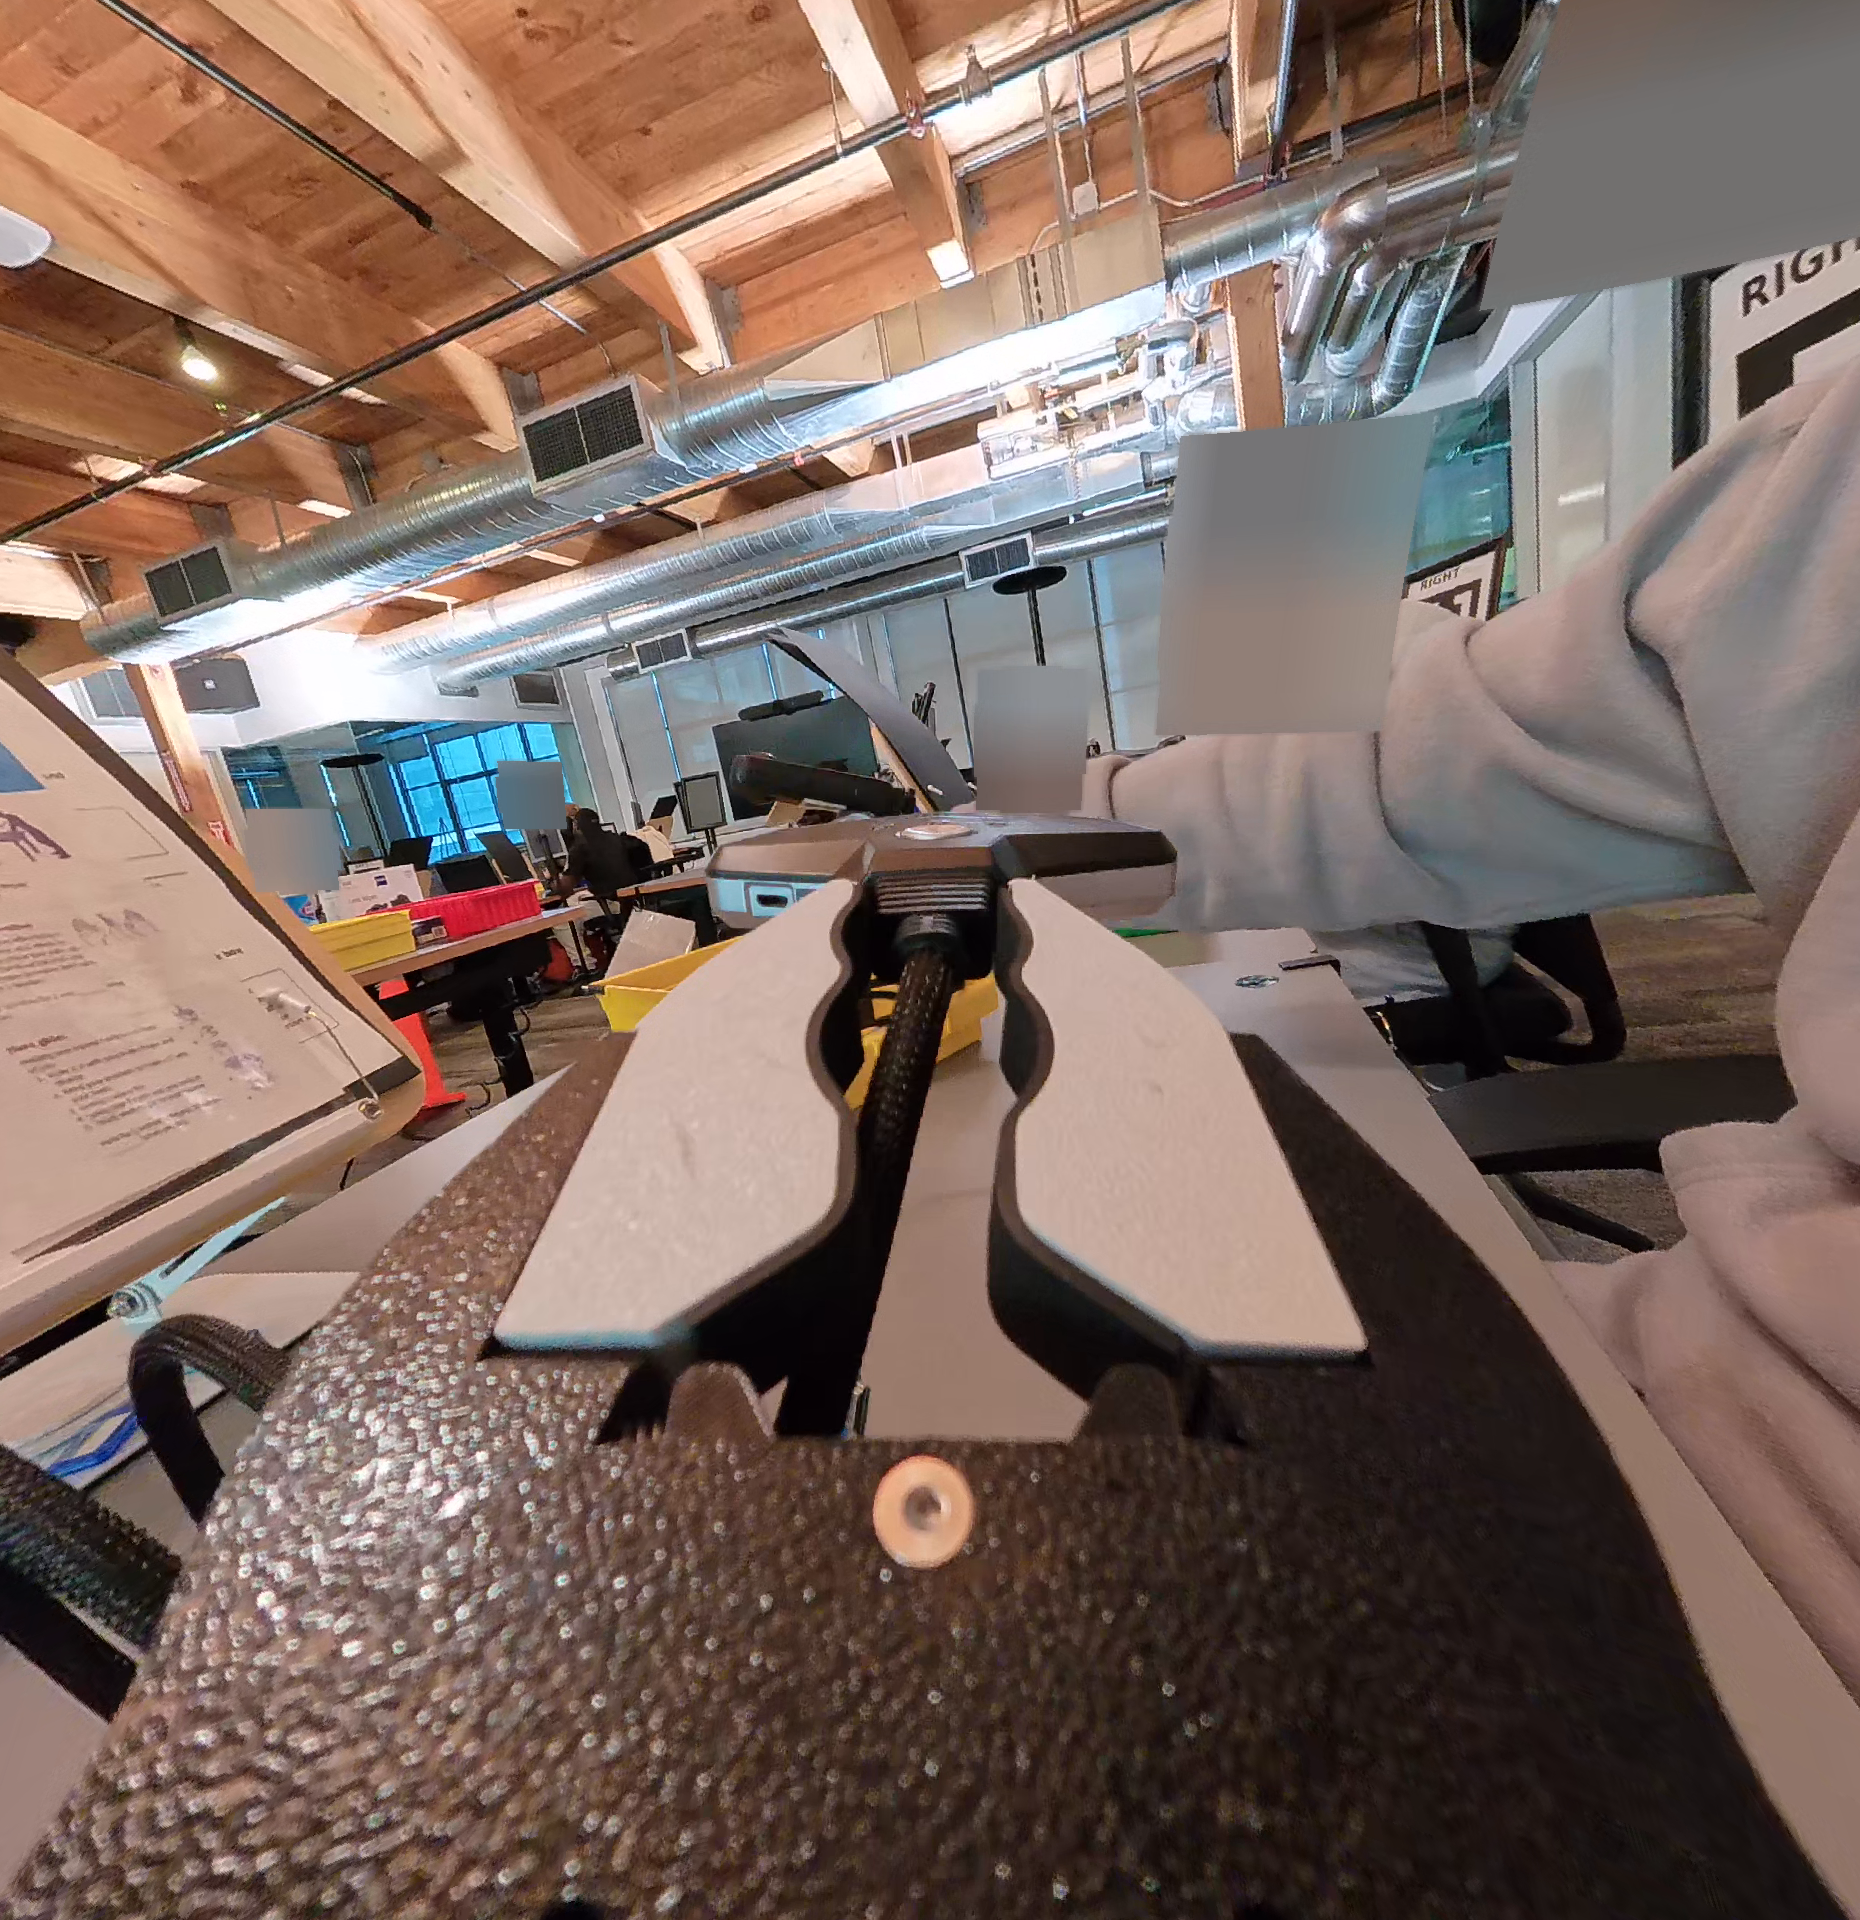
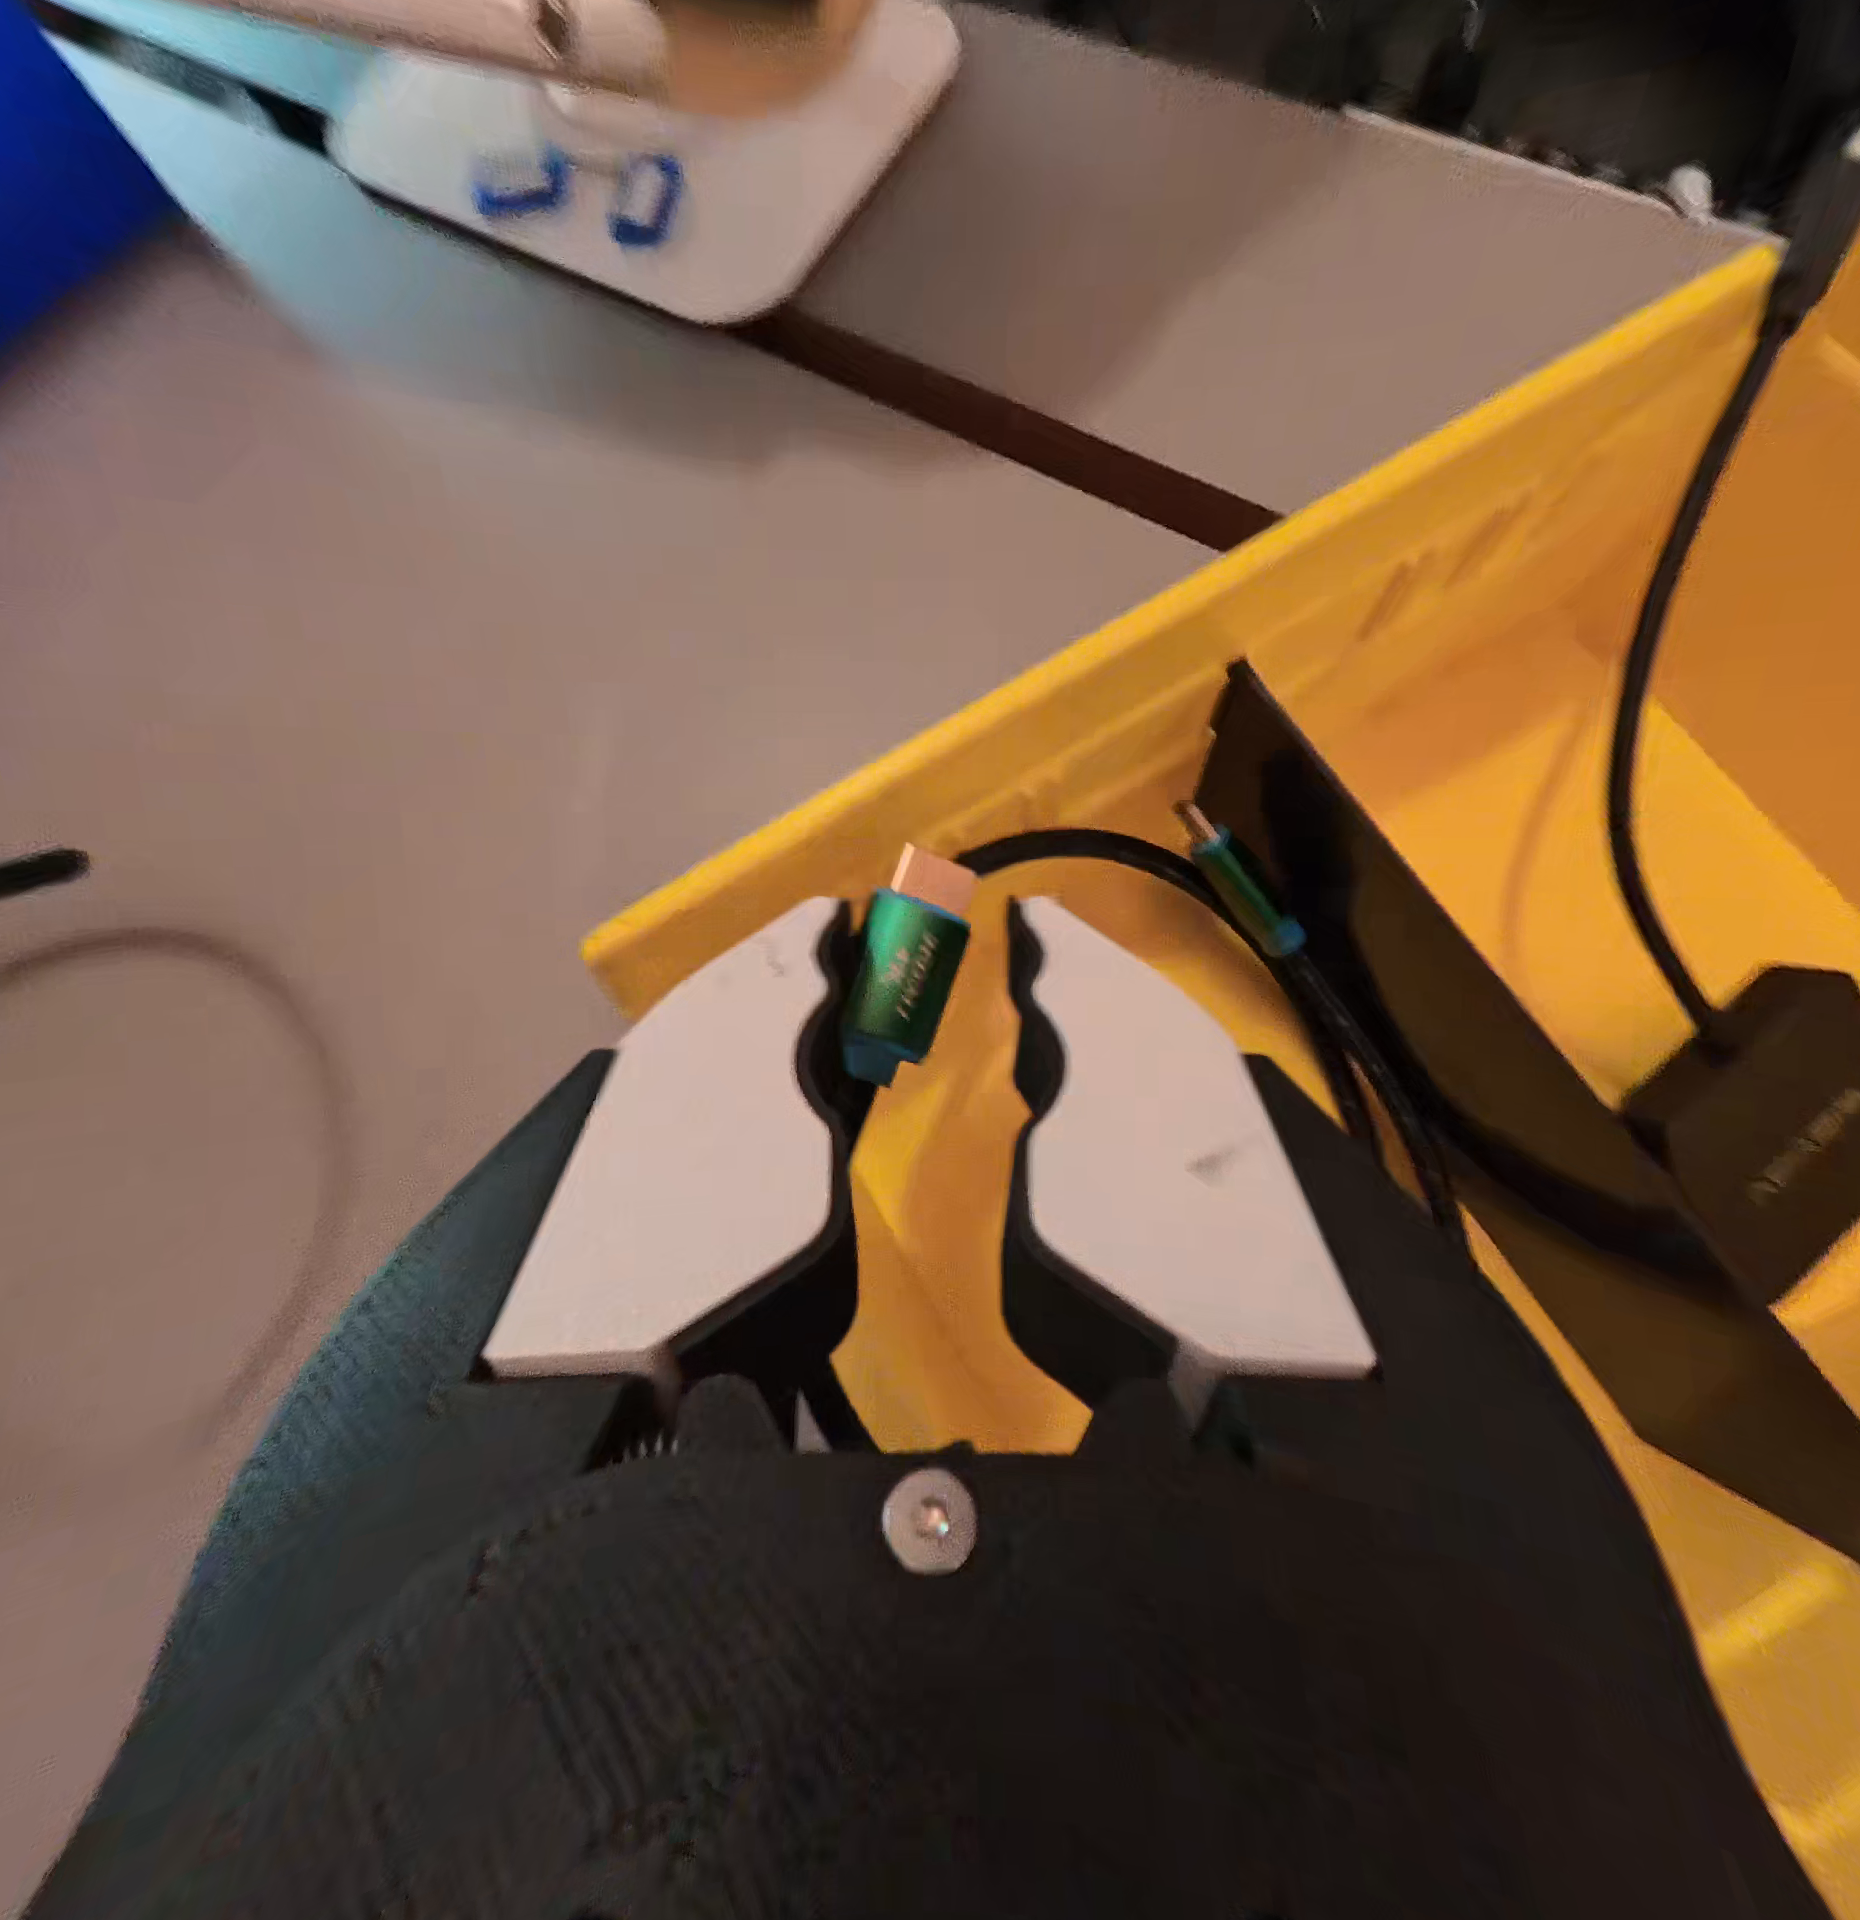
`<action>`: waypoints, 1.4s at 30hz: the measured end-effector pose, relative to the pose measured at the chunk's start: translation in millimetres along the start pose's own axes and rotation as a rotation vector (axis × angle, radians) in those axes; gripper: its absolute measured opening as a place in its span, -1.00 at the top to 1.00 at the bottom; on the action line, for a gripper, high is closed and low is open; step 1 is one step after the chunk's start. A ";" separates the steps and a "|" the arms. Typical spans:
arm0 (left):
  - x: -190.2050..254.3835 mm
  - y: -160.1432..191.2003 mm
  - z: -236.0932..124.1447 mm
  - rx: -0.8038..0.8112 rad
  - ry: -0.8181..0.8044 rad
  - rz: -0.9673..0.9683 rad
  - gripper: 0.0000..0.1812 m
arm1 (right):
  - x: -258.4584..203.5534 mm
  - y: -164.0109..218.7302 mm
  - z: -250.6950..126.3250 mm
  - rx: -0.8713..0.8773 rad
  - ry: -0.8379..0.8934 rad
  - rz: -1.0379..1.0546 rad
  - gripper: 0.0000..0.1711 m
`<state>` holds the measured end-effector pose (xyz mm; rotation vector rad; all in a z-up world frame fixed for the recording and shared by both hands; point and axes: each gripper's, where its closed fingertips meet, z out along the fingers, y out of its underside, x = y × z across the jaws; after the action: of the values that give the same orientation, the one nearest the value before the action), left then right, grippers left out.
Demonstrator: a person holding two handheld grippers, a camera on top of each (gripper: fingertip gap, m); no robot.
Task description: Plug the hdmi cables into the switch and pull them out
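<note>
- Gripping a black braided cable (image 1: 910, 1049) just behind its plug, the left tongs (image 1: 928, 914) sit narrowed around it; the plug meets the dark grey switch (image 1: 936, 847), and it looks seated in a port.
- Switch is held up above the counter (image 1: 1269, 997), with an empty port showing on its left face.
- A pale sleeve (image 1: 1477, 748) reaches in from the right behind the switch.
- Right tongs (image 2: 926, 925) stand part-open over the yellow bin (image 2: 1113, 675); a green-shelled HDMI plug (image 2: 905, 987) lies against the left finger, the right finger clear of it.
- A second green plug (image 2: 1243, 883) and a black adapter box (image 2: 1778, 1122) lie in the bin.
</note>
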<state>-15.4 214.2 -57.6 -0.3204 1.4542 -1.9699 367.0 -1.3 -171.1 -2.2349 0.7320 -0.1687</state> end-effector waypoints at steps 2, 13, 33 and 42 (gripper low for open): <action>-0.6 2.2 0.4 -0.001 0.000 -0.008 0.76 | 8.3 1.5 -1.5 -0.048 0.062 -0.024 0.41; 1.6 8.0 4.9 -0.008 0.015 -0.010 0.76 | -29.7 -38.7 -56.4 0.026 0.133 -0.161 -0.08; 50.2 -40.6 34.9 -0.005 0.125 0.097 0.75 | -375.0 -26.2 -151.3 0.289 -0.550 -0.930 0.54; 50.1 -43.6 31.9 0.036 0.138 0.083 0.75 | -389.3 -21.7 -154.0 0.257 -0.532 -1.040 0.75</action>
<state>-51.2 165.5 -15.4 -0.1084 1.4911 -1.9807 3.4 128.5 -7.8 -2.0539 -0.7267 -0.1401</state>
